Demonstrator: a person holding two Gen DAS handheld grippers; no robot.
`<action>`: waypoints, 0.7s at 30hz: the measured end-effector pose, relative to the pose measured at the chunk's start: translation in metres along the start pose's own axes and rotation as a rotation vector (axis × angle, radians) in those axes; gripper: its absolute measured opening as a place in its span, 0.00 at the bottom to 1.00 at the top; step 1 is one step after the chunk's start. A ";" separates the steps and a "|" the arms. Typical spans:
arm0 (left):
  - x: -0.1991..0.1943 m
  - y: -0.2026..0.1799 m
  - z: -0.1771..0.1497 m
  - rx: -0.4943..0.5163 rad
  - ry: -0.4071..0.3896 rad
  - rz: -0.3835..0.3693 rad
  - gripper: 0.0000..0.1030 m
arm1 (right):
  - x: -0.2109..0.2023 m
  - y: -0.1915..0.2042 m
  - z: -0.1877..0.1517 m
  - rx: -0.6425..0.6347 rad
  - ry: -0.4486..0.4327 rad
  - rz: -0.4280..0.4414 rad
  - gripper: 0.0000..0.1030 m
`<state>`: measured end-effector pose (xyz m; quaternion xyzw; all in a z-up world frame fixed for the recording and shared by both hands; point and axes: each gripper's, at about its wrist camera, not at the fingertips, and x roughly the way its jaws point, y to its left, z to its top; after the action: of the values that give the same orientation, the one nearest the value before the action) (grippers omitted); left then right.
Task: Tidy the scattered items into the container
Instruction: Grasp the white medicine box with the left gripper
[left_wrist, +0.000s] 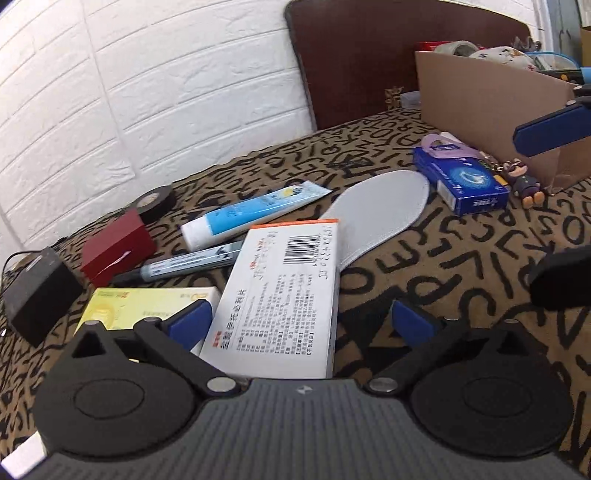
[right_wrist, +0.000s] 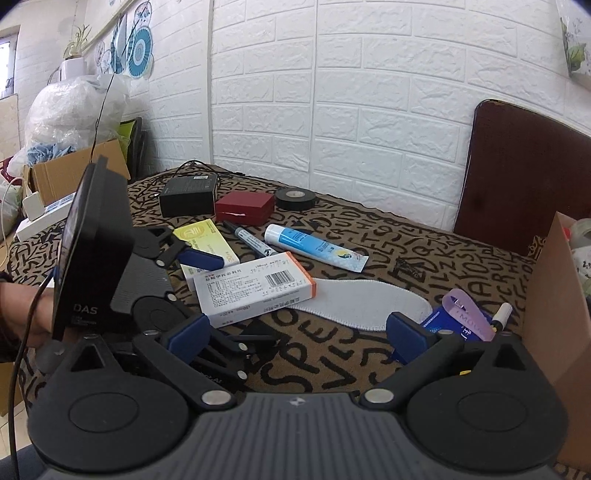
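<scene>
Grey insole (left_wrist: 380, 210); red box (left_wrist: 118, 247)

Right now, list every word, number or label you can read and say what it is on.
"DAS": black camera housing on the left gripper.
"30": yellow box, by its corner.
"MO", partly cut off: purple tag.
Tablecloth: scattered black letters, no words.
White box: barcode and Chinese print, too small to read.
Tube, marker, blue box: print blurred, unreadable.
</scene>
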<state>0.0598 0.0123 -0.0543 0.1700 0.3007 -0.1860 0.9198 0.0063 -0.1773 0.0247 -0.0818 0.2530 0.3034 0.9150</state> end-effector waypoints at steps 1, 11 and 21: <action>-0.001 0.001 0.000 0.004 -0.003 -0.039 0.96 | 0.000 0.000 0.000 0.002 0.000 0.003 1.00; -0.011 0.005 -0.001 -0.088 -0.005 -0.030 0.66 | -0.002 -0.004 -0.004 0.019 0.003 0.008 1.00; -0.062 0.011 -0.039 -0.125 -0.012 0.064 0.66 | 0.015 0.010 0.010 -0.014 -0.015 0.089 1.00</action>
<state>-0.0009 0.0530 -0.0441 0.1205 0.3008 -0.1385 0.9359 0.0148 -0.1586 0.0255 -0.0746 0.2476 0.3462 0.9018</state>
